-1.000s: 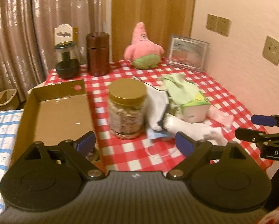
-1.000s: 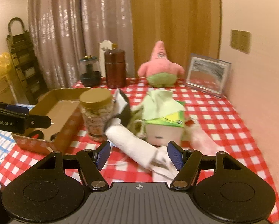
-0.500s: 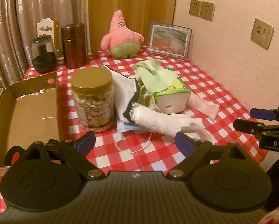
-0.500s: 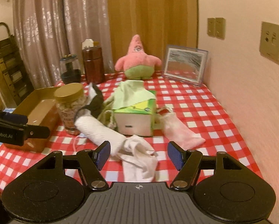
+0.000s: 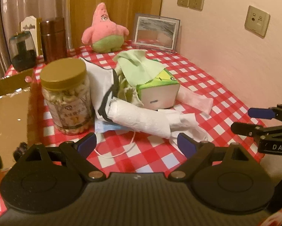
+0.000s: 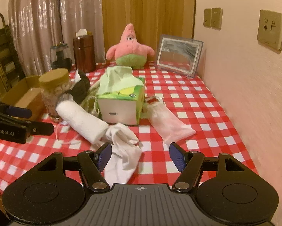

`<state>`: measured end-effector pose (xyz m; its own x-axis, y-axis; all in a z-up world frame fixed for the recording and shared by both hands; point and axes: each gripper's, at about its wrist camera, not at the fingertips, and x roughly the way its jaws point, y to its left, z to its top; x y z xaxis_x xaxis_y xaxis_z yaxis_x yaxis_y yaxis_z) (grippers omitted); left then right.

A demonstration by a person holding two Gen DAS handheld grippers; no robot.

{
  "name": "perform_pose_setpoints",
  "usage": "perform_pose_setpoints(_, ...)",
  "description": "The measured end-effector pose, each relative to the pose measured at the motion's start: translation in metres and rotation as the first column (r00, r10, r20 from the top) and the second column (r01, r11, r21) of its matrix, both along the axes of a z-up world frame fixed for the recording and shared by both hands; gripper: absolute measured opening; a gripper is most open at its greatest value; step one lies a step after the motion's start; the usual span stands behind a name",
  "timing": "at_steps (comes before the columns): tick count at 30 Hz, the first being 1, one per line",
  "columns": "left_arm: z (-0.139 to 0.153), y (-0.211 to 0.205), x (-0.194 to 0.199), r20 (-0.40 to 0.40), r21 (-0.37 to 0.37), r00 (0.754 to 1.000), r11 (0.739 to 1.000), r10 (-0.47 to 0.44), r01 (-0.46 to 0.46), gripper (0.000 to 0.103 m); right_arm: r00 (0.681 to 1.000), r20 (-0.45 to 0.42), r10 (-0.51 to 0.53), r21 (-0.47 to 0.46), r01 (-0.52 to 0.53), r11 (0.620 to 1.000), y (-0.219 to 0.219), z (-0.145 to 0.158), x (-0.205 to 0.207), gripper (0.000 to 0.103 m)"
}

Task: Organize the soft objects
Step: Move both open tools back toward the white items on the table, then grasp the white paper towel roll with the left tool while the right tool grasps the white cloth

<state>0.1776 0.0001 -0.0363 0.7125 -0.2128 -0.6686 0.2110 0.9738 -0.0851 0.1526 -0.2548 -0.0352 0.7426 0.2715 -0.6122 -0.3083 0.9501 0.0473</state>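
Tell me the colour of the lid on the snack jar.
Golden-brown; the lid shows best in the left wrist view.

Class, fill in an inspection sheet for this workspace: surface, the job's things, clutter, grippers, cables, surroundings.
Surface: red-and-white checked tablecloth.
Job's things: rolled white towel, white sock, pink pouch, green cloth draped on tissue box, face mask, pink starfish plush.
Clutter: gold-lidded jar, cardboard tray, brown canister, picture frame.
Grippers: left gripper open, empty; right gripper open, over the sock.
Cables: nothing seen.
Surroundings: curtains, wall sockets.
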Motion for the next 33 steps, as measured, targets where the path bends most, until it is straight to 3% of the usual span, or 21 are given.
perform_pose_setpoints(8,-0.013,-0.006,0.010,-0.015,-0.002,1.000,1.000,0.025,-0.025,0.089,0.997,-0.037,0.069,-0.027,-0.070,0.997,0.001,-0.024,0.022,0.067)
perform_pose_setpoints(11,-0.014,-0.013,0.010,0.009,0.094,1.000,0.995,-0.029,0.028,0.086,0.994,-0.053,0.097,-0.029,-0.098,0.995,0.004,-0.029,0.029,0.067)
perform_pose_setpoints(14,-0.017,-0.026,0.009,0.030,0.257,0.987,0.955,-0.158,0.146,0.085,0.991,-0.063,0.121,-0.037,-0.124,0.992,0.006,-0.032,0.034,0.067)
perform_pose_setpoints(16,-0.022,-0.036,0.005,0.042,0.398,0.961,0.887,-0.272,0.234,0.085,0.988,-0.067,0.141,-0.053,-0.144,0.988,0.008,-0.032,0.037,0.067)
perform_pose_setpoints(17,-0.026,-0.041,0.003,0.042,0.472,0.944,0.839,-0.328,0.270,0.084,0.986,-0.067,0.151,-0.061,-0.155,0.986,0.009,-0.032,0.038,0.067)
perform_pose_setpoints(21,-0.045,-0.053,-0.006,-0.003,0.728,0.852,0.583,-0.524,0.362,0.082,0.971,-0.082,0.223,-0.116,-0.231,0.966,0.017,-0.035,0.041,0.067)
perform_pose_setpoints(24,-0.059,-0.057,-0.011,-0.074,0.830,0.767,0.387,-0.638,0.402,0.080,0.949,-0.088,0.301,-0.200,-0.313,0.928,0.027,-0.039,0.041,0.067)
perform_pose_setpoints(26,-0.067,-0.058,-0.010,-0.117,0.863,0.718,0.288,-0.686,0.416,0.079,0.930,-0.096,0.356,-0.257,-0.368,0.893,0.033,-0.042,0.042,0.067)
perform_pose_setpoints(28,-0.074,-0.058,-0.007,-0.156,0.884,0.682,0.208,-0.714,0.419,0.077,0.910,-0.108,0.401,-0.309,-0.414,0.856,0.037,-0.045,0.044,0.067)
perform_pose_setpoints(30,-0.080,-0.061,-0.001,-0.185,0.892,0.656,0.155,-0.732,0.424,0.074,0.892,-0.123,0.436,-0.345,-0.450,0.824,0.039,-0.049,0.049,0.067)
perform_pose_setpoints(33,-0.087,-0.063,0.006,-0.210,0.897,0.631,0.109,-0.747,0.428,0.068,0.873,-0.144,0.467,-0.384,-0.484,0.786,0.043,-0.056,0.058,0.067)
